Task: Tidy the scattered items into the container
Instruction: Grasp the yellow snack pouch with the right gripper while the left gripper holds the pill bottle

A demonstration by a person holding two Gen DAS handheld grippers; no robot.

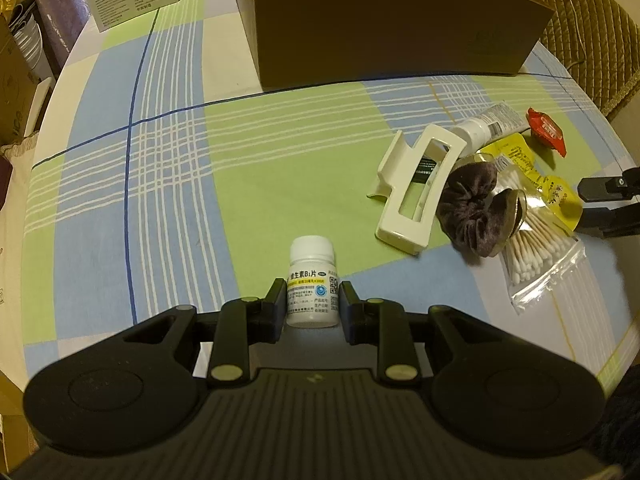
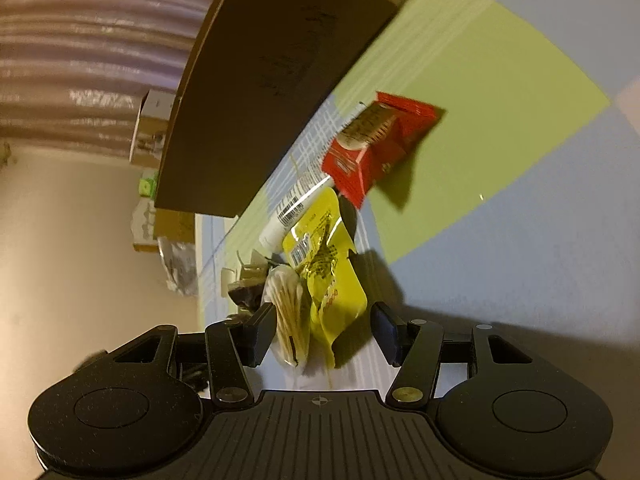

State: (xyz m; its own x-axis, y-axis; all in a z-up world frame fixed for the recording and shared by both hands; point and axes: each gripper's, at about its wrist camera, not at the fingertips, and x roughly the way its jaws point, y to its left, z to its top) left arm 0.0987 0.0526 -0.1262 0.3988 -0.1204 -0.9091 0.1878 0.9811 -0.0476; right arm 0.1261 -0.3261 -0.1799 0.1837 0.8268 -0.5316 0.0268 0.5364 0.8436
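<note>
The white pill bottle [image 1: 312, 282] is clamped upright by the left hand-held gripper [image 1: 313, 304]; the brown cardboard box [image 1: 392, 20] lies ahead across the counter [image 1: 168, 184]. The right hand-held gripper [image 2: 325, 334] is held apart around the yellow sachet [image 2: 326, 264].

Brown box [image 1: 392, 20] top beyond the frame edge; small print on pill bottle [image 1: 313, 284] illegible.

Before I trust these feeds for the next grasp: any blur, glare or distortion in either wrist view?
Left wrist view: sharp, label on the pill bottle readable; fisheye bends the brown box edges; dim warm light. Right wrist view: rolled sideways, red packet motion-blurred, glare on the yellow sachet, hard shadows on the tablecloth.
</note>
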